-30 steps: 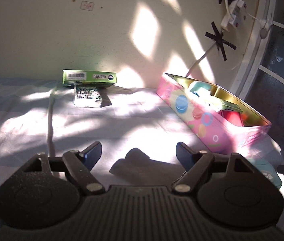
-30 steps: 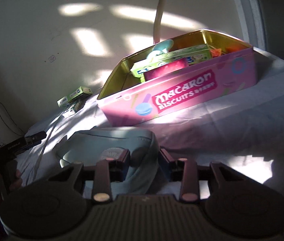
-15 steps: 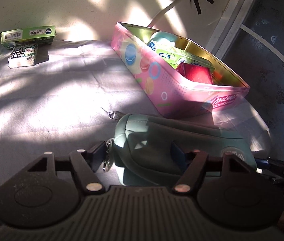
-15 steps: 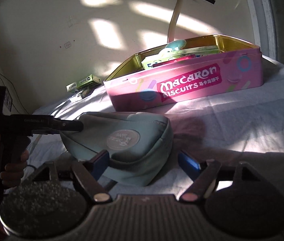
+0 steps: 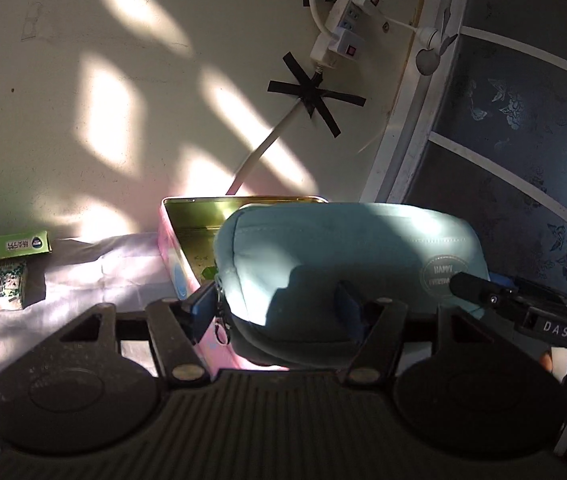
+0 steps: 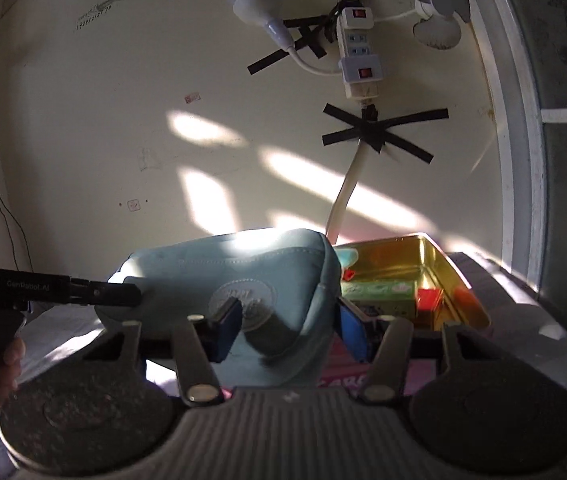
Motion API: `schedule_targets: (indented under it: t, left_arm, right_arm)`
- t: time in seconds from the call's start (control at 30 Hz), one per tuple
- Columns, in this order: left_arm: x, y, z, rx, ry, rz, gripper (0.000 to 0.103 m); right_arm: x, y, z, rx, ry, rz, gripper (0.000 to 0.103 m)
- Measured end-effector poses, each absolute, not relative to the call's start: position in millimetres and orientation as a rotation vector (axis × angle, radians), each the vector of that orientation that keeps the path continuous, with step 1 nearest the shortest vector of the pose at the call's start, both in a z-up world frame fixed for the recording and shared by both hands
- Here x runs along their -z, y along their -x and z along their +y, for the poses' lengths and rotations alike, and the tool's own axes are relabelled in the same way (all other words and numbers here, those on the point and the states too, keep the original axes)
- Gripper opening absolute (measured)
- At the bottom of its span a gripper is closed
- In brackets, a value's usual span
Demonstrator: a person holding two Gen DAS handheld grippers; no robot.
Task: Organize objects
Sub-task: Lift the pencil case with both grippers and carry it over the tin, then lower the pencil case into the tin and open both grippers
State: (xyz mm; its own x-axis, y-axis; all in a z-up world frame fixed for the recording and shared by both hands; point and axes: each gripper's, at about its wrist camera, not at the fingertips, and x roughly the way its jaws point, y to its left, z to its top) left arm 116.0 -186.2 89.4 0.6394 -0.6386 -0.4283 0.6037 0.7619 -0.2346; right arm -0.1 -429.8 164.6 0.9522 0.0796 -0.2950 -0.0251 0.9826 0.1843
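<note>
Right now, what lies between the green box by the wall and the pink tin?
Only bare white cloth lies between the green box and the pink tin; the left wrist view shows it. The small patterned box sits in front of the green one.

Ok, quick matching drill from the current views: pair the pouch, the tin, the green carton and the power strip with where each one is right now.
Things:
1. teal pouch
2. pink tin
3. green carton
4. power strip

Places:
A. taped to the wall
B. lying on the white cloth by the wall, far left
C. held up between the left tool and the right tool
D. sitting open on the cloth, with boxes inside

Pairs: 1-C, 2-D, 3-B, 4-A
</note>
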Motion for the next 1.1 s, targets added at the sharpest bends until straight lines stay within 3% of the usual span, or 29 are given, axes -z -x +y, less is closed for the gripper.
schedule_targets:
  t: [0.37,0.43,0.5,0.57,1.1]
  left_arm:
    - [-51,-164,-256,0.645,-0.027,0.635,0.066]
    - [-45,-162,-261,0.666,-0.06,0.656,0.065]
    - [-43,-157,-265,0.66,-0.089,0.649,0.066]
    - [-45,-150,-266,0.643,-0.129,0.618,0.067]
    - [-64,-80,-232,0.531,-0.25,0.507,0.07]
  right_arm:
    - [-115,-80,-486,0.045,-0.207,0.478,0.054]
    - [-108,-84,-488,0.091,-0.196,0.493,0.06]
    - [-105,-83,-488,0.1,-0.204,0.48,0.074]
    - [-106,-78,-486,0.127,-0.202,0.456,0.078]
    - [-129,-20,-411,0.082,-0.312,0.352,0.078]
